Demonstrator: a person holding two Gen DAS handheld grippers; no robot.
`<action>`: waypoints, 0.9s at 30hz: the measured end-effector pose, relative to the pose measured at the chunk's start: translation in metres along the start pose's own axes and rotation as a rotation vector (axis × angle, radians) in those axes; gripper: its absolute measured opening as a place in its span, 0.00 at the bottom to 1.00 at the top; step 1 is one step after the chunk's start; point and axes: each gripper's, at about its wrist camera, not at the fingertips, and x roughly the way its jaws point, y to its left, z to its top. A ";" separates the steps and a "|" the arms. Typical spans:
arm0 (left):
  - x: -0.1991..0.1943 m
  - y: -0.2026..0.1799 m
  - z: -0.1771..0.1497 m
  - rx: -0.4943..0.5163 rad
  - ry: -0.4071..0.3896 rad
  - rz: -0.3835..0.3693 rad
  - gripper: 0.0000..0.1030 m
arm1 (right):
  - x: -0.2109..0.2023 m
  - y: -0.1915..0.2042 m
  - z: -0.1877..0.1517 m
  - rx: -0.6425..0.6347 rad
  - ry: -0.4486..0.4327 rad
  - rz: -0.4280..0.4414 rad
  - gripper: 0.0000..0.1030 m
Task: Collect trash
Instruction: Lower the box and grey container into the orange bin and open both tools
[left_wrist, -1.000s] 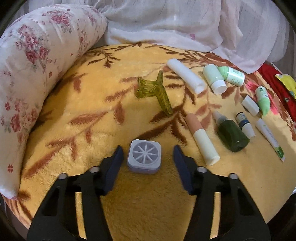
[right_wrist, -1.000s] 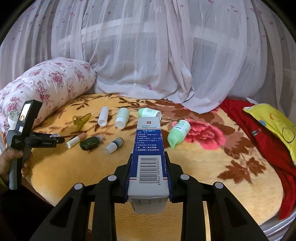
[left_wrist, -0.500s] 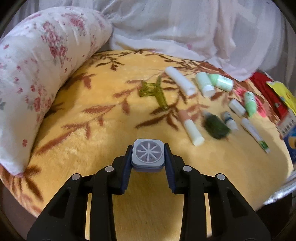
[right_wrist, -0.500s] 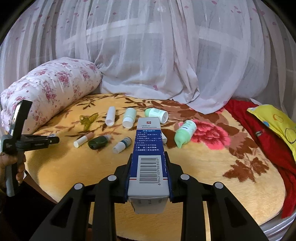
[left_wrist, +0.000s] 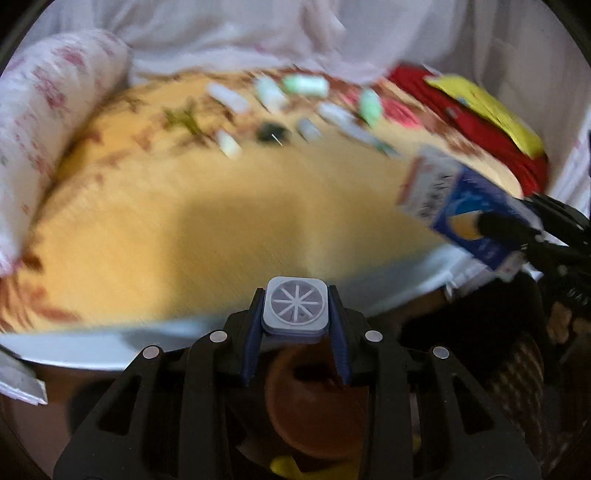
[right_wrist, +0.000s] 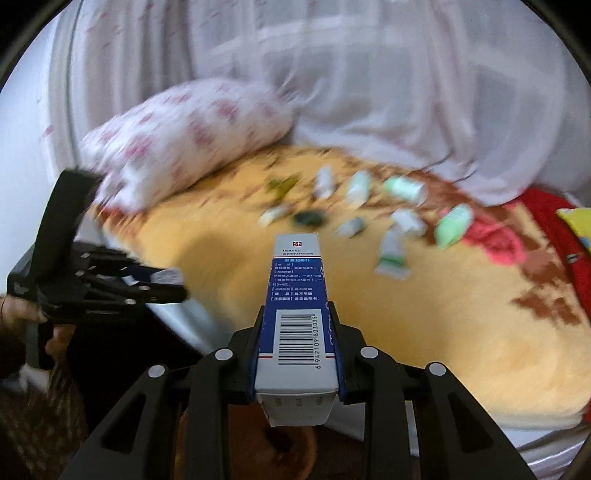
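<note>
My left gripper (left_wrist: 295, 325) is shut on a small grey square cap (left_wrist: 295, 308) with a spoked top, held past the bed's front edge above a brown round container (left_wrist: 317, 410). My right gripper (right_wrist: 297, 354) is shut on a blue and white medicine box (right_wrist: 297, 306) with a barcode, also held off the bed's edge. The box shows in the left wrist view (left_wrist: 465, 210) at the right. The left gripper shows in the right wrist view (right_wrist: 110, 284) at the left. Several small bottles and tubes (right_wrist: 391, 251) lie blurred on the yellow blanket (right_wrist: 461, 314).
A floral pillow (right_wrist: 192, 136) lies at the left of the bed, white netting (right_wrist: 369, 92) hangs behind, and a red cloth (left_wrist: 469, 122) with a yellow item lies at the right. A brown container (right_wrist: 258, 446) shows below the right gripper.
Both grippers have pulled back from the bed with their loads. The left one closed on the grey cap and lifted it off the blanket. The views now reach over the bed's edge.
</note>
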 end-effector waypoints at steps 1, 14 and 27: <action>0.003 -0.006 -0.010 0.009 0.026 -0.015 0.31 | 0.002 0.007 -0.008 -0.019 0.027 0.008 0.28; 0.013 -0.026 -0.061 -0.059 0.136 0.023 0.32 | 0.029 0.050 -0.070 -0.008 0.261 0.063 0.29; -0.002 -0.021 -0.052 -0.085 0.109 0.045 0.72 | 0.017 0.032 -0.072 0.077 0.245 -0.038 0.53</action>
